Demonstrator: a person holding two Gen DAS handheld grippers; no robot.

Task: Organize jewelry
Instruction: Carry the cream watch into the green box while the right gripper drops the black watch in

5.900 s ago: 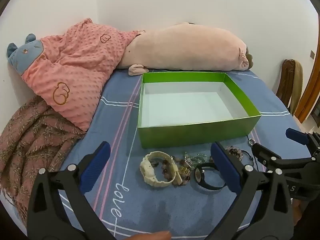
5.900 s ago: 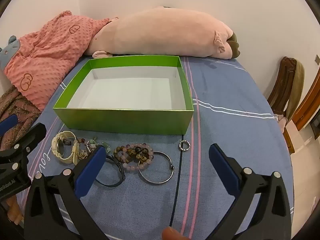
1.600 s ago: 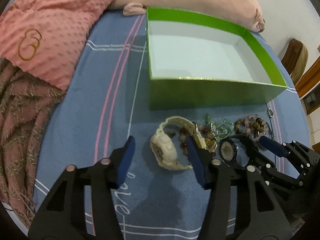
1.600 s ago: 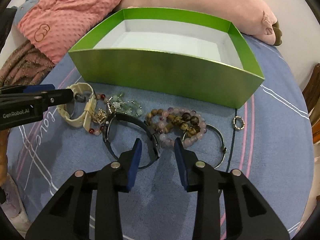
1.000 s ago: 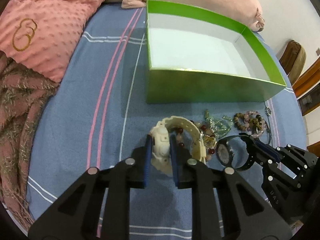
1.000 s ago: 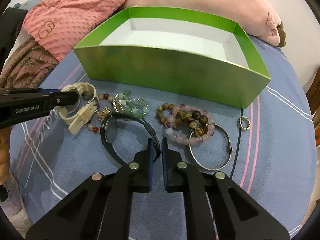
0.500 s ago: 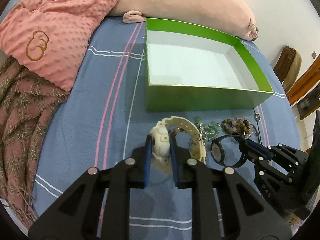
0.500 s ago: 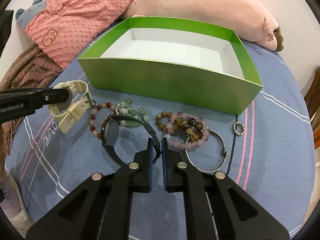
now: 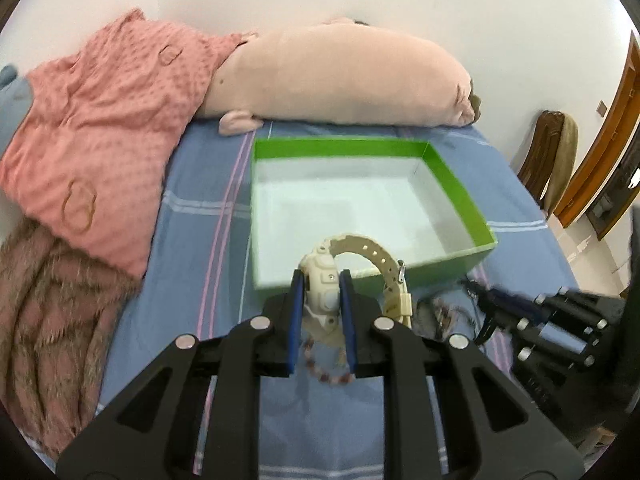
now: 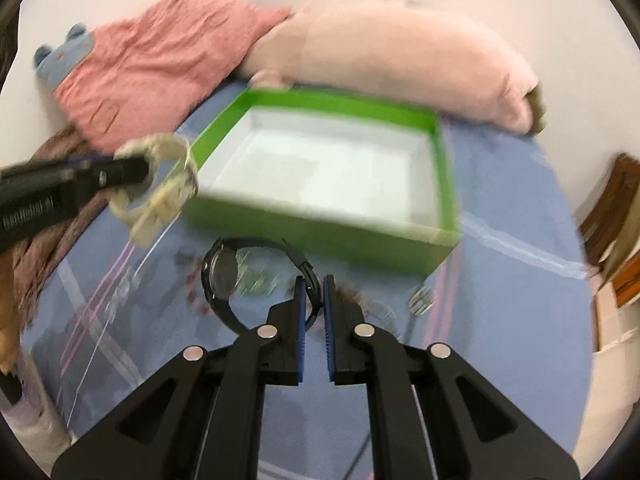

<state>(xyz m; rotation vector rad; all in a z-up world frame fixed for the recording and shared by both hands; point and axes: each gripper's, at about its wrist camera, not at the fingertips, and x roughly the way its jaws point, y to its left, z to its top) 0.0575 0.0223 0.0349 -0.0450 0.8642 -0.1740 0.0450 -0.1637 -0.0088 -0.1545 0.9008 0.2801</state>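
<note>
My left gripper (image 9: 321, 285) is shut on a cream watch (image 9: 352, 276) and holds it lifted above the bed, at the near wall of the green box (image 9: 456, 178). The cream watch also shows in the right wrist view (image 10: 160, 184) at the box's left corner. My right gripper (image 10: 312, 292) is shut on the strap of a black watch (image 10: 224, 272), lifted above the bed before the green box (image 10: 320, 232). A red bead bracelet (image 9: 328, 372) lies under the left gripper. Blurred beads (image 10: 260, 280) and a silver ring (image 10: 422, 300) lie on the bed.
The blue bedsheet (image 9: 192, 240) carries the box. A pink plush pillow (image 9: 340, 80) and a pink blanket (image 9: 92, 152) lie behind it, a brown throw (image 9: 52, 312) at left. A wooden chair (image 9: 552, 160) stands right of the bed.
Both grippers have risen from the bed with their watches and moved toward the box. The remaining bracelets stay on the sheet.
</note>
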